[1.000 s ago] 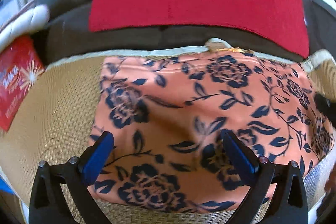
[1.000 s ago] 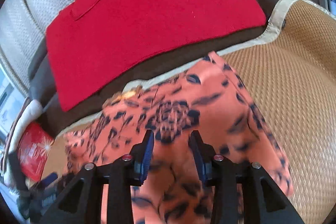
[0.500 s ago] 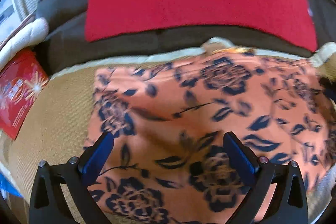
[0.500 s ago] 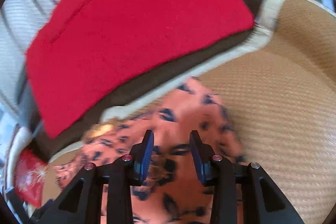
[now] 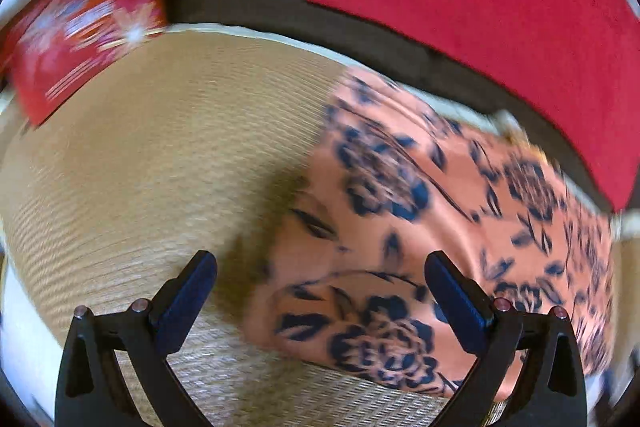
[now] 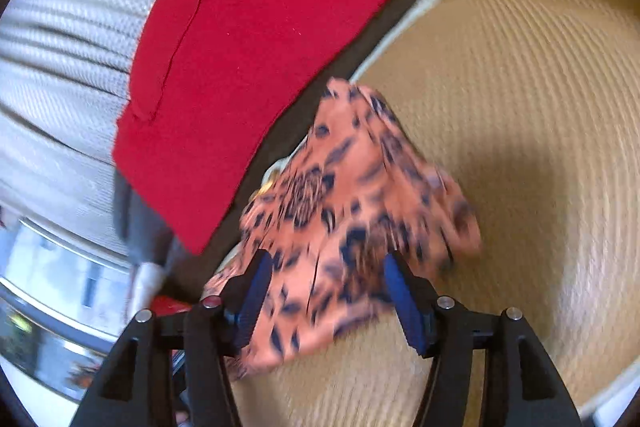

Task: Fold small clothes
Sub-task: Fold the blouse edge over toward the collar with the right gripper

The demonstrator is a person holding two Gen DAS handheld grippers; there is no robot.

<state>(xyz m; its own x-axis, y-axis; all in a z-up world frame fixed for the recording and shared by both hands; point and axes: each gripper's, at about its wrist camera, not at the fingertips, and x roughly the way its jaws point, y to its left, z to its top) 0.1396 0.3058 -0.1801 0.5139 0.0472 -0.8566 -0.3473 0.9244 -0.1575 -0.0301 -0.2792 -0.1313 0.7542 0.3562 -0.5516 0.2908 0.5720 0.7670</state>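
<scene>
floral garment: bunched on woven mat, long axis from near-left to far-right in left view | left claw: spread wide, grasping nothing | right claw: parted over the cloth, grasping nothing | red cloth beyond; red packet far left

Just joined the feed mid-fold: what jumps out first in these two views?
The salmon-pink floral garment grabs the eye, lying rumpled on the woven straw mat, between the open fingers of the left tool and the right tool. Next is the big red cloth spread on the dark seat behind it. A red printed packet sits at the mat's far left corner.
</scene>
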